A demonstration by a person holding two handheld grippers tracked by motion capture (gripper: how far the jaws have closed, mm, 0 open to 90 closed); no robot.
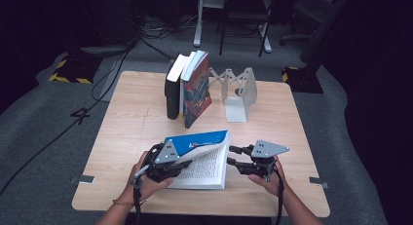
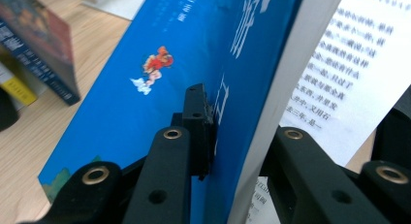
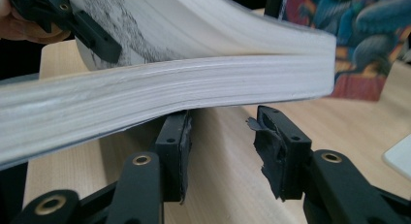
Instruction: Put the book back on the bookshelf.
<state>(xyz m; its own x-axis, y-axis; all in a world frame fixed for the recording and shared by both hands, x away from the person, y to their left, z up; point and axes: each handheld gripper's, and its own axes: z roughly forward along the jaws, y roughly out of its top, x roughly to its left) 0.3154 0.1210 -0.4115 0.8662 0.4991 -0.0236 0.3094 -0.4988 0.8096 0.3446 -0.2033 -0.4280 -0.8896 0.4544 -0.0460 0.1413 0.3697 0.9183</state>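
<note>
Near the wooden tabletop's (image 1: pixel 131 118) front edge, the left gripper (image 1: pixel 187 162) clamped the blue paperback's (image 1: pixel 207 140) cover to keep it raised; the right gripper (image 1: pixel 233 155) stood open, empty, beside the pages.

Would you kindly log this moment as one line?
left gripper: shut on blue book cover | right gripper: open, beside page edges | table
</note>
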